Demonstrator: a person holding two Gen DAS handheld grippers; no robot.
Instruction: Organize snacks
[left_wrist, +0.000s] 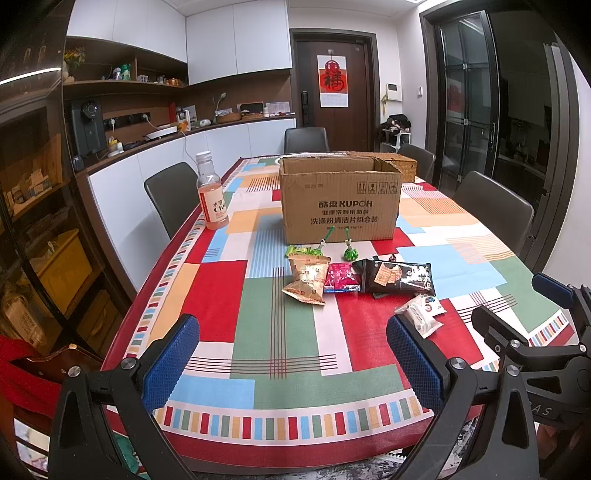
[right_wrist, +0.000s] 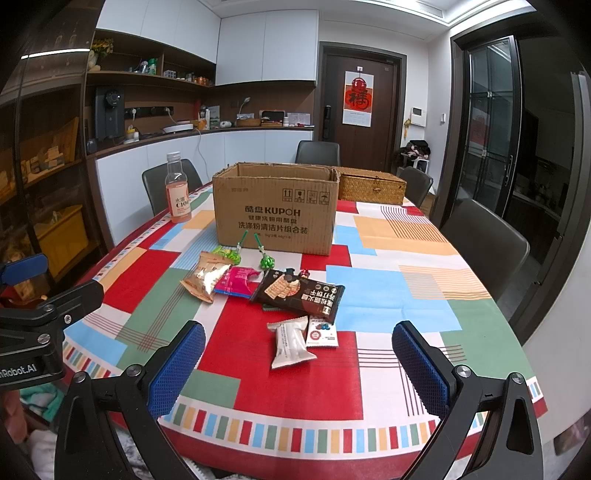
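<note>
Several snack packets lie on the patterned tablecloth in front of an open cardboard box (left_wrist: 340, 199) (right_wrist: 275, 210). Among them are a gold pouch (left_wrist: 308, 280) (right_wrist: 205, 278), a pink packet (left_wrist: 340, 278) (right_wrist: 236, 282), a black cracker bag (left_wrist: 397, 277) (right_wrist: 299, 293), a white wrapped bar (left_wrist: 419, 317) (right_wrist: 290, 343), a small white sachet (right_wrist: 322, 332) and green candies (left_wrist: 351, 253) (right_wrist: 266, 261). My left gripper (left_wrist: 291, 365) hovers open above the near table edge, short of the snacks. My right gripper (right_wrist: 299, 373) is open too, with the white bar just beyond its fingers.
A pink drink bottle (left_wrist: 212, 194) (right_wrist: 178, 190) stands left of the box. A wicker basket (right_wrist: 371, 190) sits behind the box on the right. Dark chairs (right_wrist: 484, 243) surround the table (left_wrist: 258, 435). Counters and shelves line the left wall.
</note>
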